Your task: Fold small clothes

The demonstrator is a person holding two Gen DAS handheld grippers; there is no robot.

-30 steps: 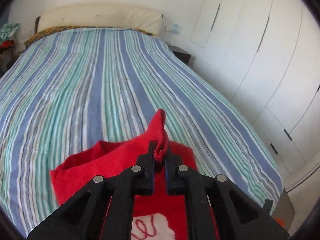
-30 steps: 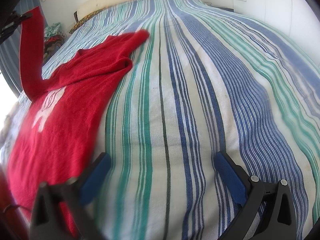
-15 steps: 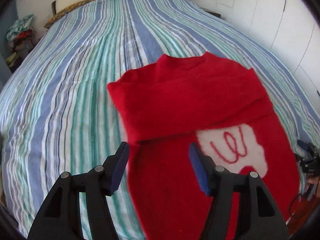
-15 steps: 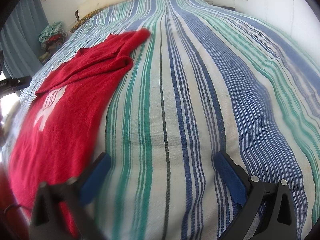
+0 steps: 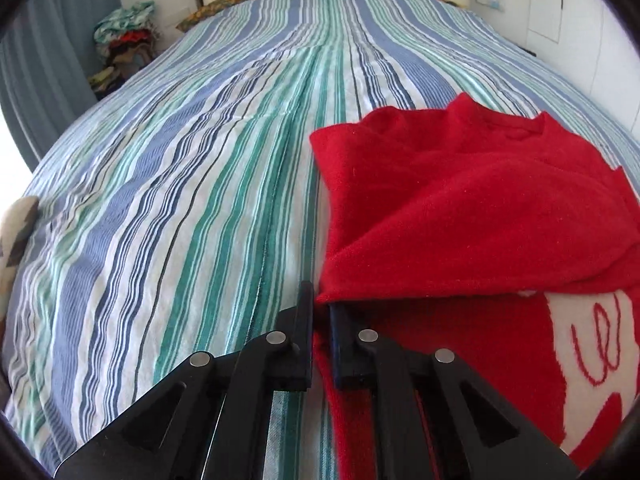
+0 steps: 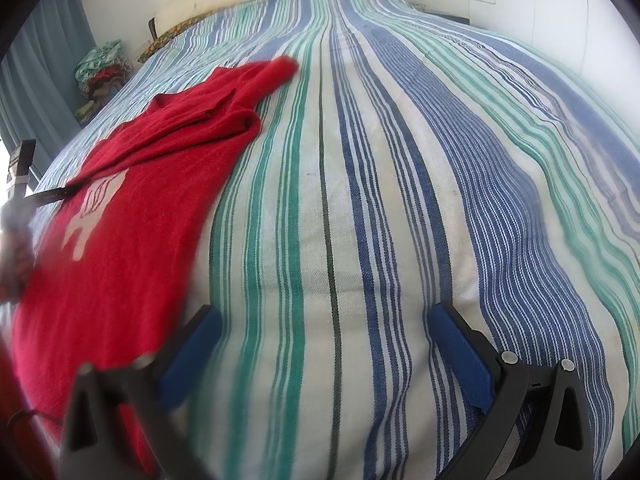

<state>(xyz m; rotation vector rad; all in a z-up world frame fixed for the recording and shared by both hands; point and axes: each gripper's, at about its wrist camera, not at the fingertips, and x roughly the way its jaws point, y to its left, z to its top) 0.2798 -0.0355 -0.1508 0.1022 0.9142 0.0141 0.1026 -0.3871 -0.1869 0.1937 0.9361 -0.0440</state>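
One wide bed (image 5: 224,184) wears a woven sheet of blue, green and white stripes. The fuzzy red sweater (image 5: 460,208) lies on it, sleeve folded across. The left gripper (image 5: 320,320), jaws just closing, pinches its side edge; the right gripper (image 6: 320,344) gapes, holding nothing

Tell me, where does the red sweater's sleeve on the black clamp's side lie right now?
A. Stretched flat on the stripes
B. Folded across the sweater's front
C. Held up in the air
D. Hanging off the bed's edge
B: in the left wrist view the sleeve lies folded over the red sweater, partly covering its white patch, while the left gripper pinches the sweater's side edge.
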